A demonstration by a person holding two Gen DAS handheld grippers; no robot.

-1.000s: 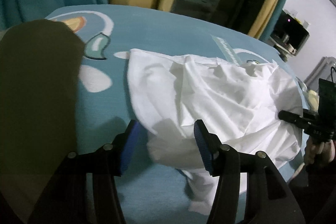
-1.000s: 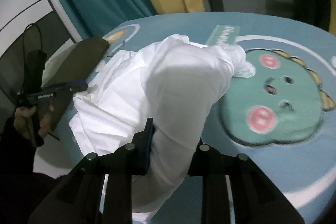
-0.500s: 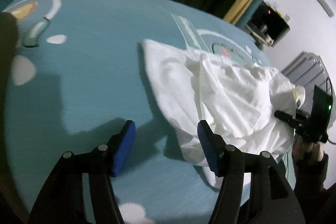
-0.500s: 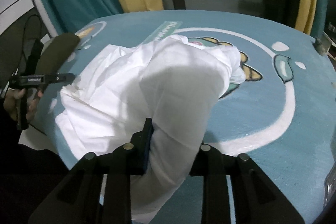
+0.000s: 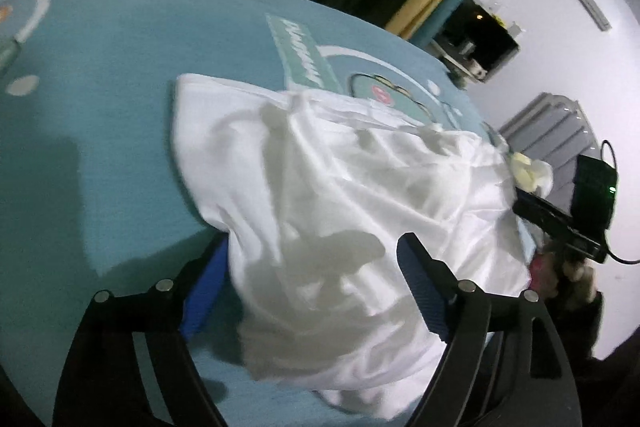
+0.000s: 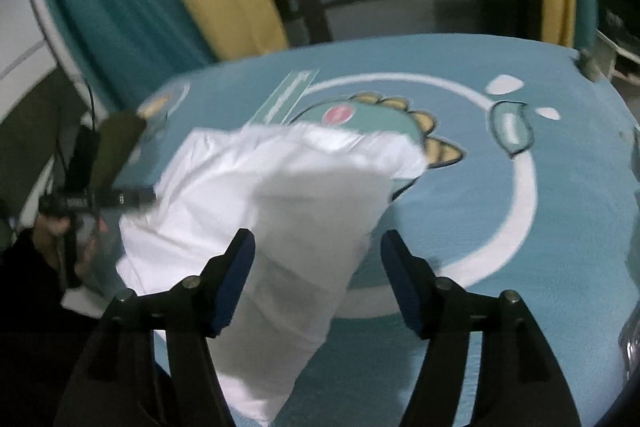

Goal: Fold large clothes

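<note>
One white garment lies crumpled on the blue cartoon mat. Left gripper and right gripper have just been opening; cloth sits loose between the spread jaws.

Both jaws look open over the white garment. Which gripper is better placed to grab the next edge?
Probably the left gripper: its jaws have just been opening and straddle a bunched corner of the white garment. The right gripper, also just opening, has only hanging cloth between its pads, untouched.

Both wrist views look steeply down, close, sharing white garment.
</note>
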